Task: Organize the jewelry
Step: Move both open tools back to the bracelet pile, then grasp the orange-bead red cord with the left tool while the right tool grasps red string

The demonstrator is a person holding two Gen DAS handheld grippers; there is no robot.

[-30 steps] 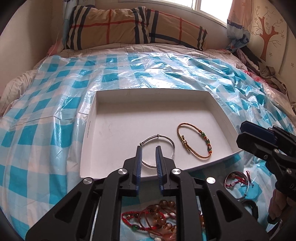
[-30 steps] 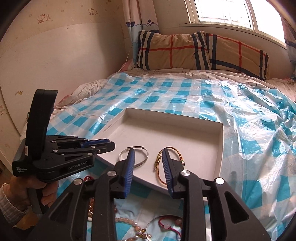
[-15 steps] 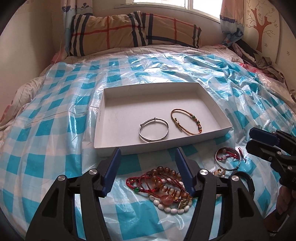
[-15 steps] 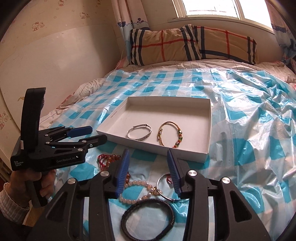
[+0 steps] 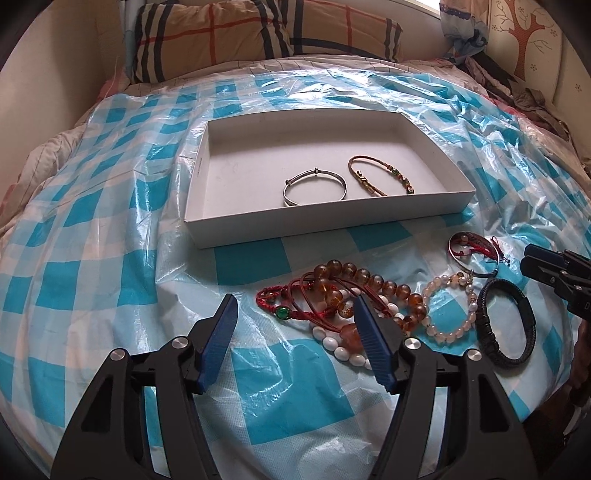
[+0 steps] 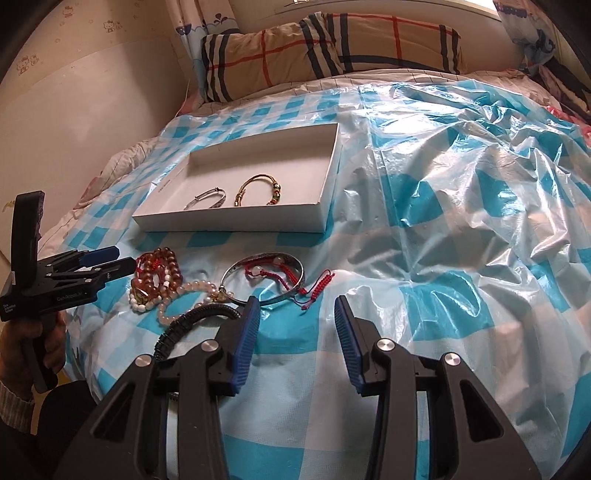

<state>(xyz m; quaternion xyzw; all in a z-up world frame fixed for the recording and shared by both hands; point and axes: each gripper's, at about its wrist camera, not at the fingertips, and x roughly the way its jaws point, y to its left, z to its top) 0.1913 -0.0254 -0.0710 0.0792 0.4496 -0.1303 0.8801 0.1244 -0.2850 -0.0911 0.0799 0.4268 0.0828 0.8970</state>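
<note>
A shallow white box (image 5: 369, 221) lies on the bed with a silver bangle (image 5: 316, 186) and a gold braided bracelet (image 5: 380, 181) in it. In front of it is a loose pile: amber beads (image 5: 369, 280), a red cord bracelet (image 5: 280, 299), pink pearls (image 5: 448, 306), a black braided bracelet (image 5: 506, 328) and a silver bangle with red cord (image 6: 266, 277). My left gripper (image 5: 295, 308) hovers over the pile's left end, its jaws opening, its pads touching nothing. My right gripper (image 6: 297, 308) stands open just right of the black bracelet (image 6: 195, 319), holding nothing.
A blue-and-white checked plastic sheet (image 6: 443, 221) covers the bed. A striped pillow (image 5: 266, 33) lies at the head, under the window. A wall (image 6: 92, 110) runs along the left side, and clothes (image 5: 517, 96) are heaped at the far right. A hand (image 6: 26, 343) holds the left gripper.
Both grippers have drawn back from the box to the loose pile near the bed's front edge, and both have opened their jaws wider. The silver bangle and gold bracelet stay in the box.
</note>
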